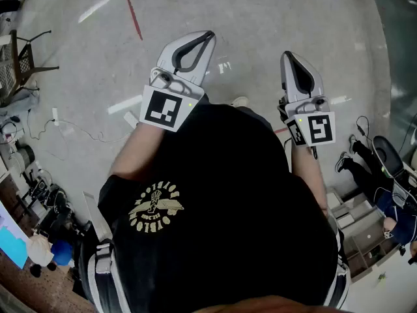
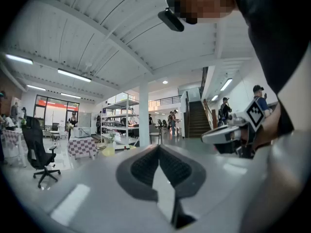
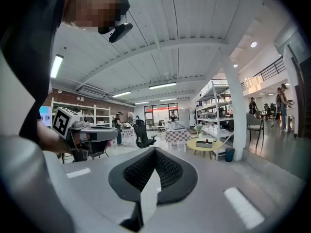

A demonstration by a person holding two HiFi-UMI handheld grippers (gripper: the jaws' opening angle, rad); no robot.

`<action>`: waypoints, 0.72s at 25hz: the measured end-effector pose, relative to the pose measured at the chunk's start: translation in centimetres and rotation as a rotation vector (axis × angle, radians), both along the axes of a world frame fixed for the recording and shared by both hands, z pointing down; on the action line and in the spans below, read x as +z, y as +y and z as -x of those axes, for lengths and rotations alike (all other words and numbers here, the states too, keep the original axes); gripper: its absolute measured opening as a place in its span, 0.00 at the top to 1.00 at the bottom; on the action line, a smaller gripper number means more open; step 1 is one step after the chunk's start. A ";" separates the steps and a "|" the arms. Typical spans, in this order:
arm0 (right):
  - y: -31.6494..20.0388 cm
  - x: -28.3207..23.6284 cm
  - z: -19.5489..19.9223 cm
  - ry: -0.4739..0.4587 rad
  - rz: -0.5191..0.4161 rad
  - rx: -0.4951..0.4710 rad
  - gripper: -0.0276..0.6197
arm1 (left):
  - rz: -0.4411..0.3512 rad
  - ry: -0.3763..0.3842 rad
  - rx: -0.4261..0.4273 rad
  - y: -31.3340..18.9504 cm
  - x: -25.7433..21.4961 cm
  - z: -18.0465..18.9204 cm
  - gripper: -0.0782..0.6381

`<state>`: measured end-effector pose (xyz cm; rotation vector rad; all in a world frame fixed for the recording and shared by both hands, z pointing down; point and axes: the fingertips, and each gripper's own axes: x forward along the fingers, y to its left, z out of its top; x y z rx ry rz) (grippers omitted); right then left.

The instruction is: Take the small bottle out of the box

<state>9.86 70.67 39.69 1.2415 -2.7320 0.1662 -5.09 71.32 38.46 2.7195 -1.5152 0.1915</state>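
No box and no small bottle show in any view. In the head view I look down on a black T-shirt, with both grippers held in front of the chest over a grey floor. My left gripper point(image 1: 206, 38) points up and away, its jaws meeting at the tip, with nothing in them. My right gripper point(image 1: 287, 57) is shut and empty too. The left gripper view shows closed jaws point(image 2: 158, 147) aimed into a large hall, with the right gripper point(image 2: 232, 133) beside them. The right gripper view shows closed jaws point(image 3: 154, 150) and the left gripper point(image 3: 91, 133) off to the side.
A red line point(image 1: 132, 8) crosses the glossy floor. A chair point(image 1: 27, 56) and cables lie at the left, an office chair point(image 1: 389, 154) at the right. Around the hall stand a pillar point(image 2: 144, 114), stairs point(image 2: 197, 118), shelving, a round yellow table point(image 3: 206, 143) and distant people.
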 end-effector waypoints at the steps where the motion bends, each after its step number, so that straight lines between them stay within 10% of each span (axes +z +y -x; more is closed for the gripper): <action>1: -0.5 0.4 1.3 -0.009 0.006 0.006 0.95 | -0.001 -0.008 0.003 -0.6 0.5 1.6 0.89; 11: -3.6 1.9 11.8 -0.051 0.049 0.097 0.95 | 0.014 -0.026 0.047 -5.5 4.0 13.1 0.89; 18: -4.9 1.2 9.6 -0.004 0.057 0.185 0.95 | 0.006 0.001 0.079 -7.1 3.6 12.7 0.89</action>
